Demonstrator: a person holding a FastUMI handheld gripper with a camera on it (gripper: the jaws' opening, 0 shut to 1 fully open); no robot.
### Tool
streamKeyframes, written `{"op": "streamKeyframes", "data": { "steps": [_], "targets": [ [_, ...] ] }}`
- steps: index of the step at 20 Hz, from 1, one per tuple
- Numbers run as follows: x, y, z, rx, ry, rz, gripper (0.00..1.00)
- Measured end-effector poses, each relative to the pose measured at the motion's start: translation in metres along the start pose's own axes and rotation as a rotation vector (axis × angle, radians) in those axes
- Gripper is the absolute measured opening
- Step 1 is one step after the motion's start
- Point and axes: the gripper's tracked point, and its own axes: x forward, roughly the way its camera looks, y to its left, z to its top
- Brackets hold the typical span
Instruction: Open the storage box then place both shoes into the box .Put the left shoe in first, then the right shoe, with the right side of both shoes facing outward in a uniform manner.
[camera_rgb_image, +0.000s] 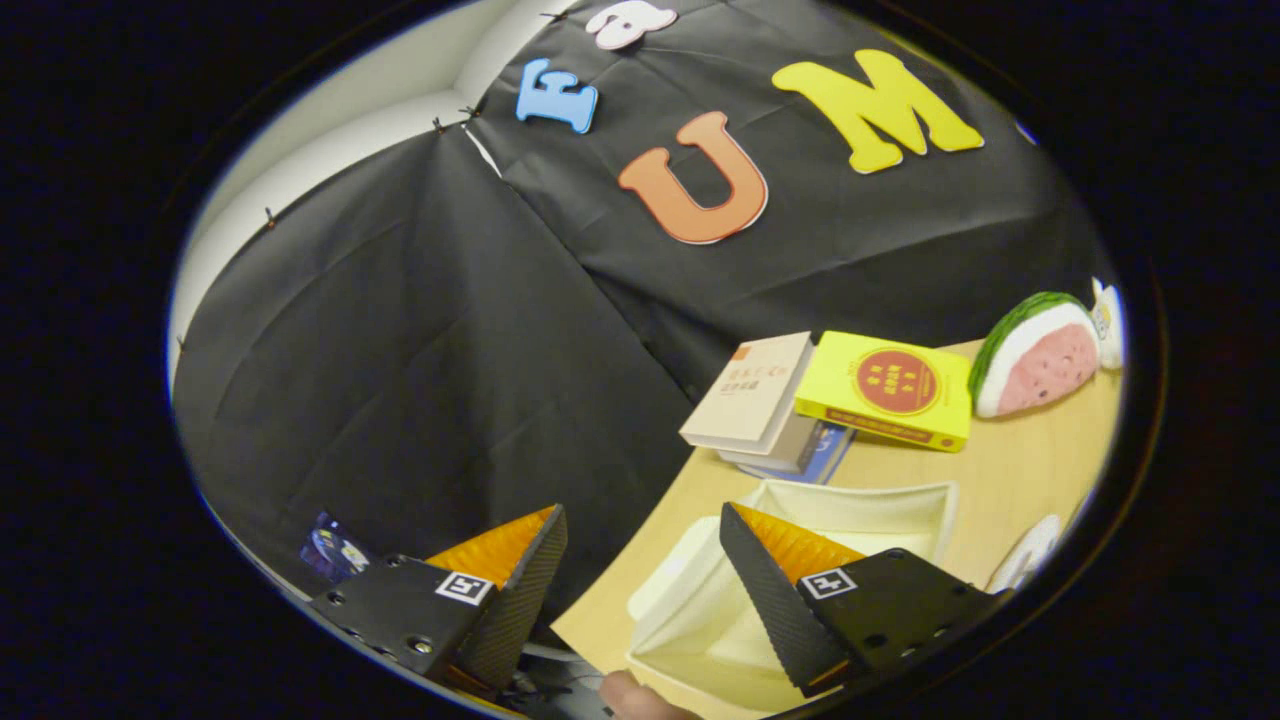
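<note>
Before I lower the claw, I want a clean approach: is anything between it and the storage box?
Nothing visible. The open, empty claw hangs just above the white storage box; the books lie beyond it.

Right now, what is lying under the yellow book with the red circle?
The yellow book rests tilted on a beige book, with a blue book below; its far end meets the wooden table. Anything deeper is covered. The open gripper holds nothing.

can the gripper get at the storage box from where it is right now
Probably yes. The gripper is open with nothing between its fingers, and the pale storage box sits on the wooden table right at the fingertips, partly behind one of them. Nothing stands between them.
</note>
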Motion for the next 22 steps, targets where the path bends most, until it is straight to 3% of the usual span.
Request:
{"op": "streamKeyframes", "data": {
  "steps": [9, 15, 22],
  "targets": [
    [-0.104, -0.107, -0.020, -0.197, -0.101, -0.331, 0.95],
    [-0.156, -0.193, -0.072, -0.194, -0.010, -0.499, 0.95],
    [-0.191, -0.274, -0.122, -0.185, 0.108, -0.621, 0.94]
  ]
}}
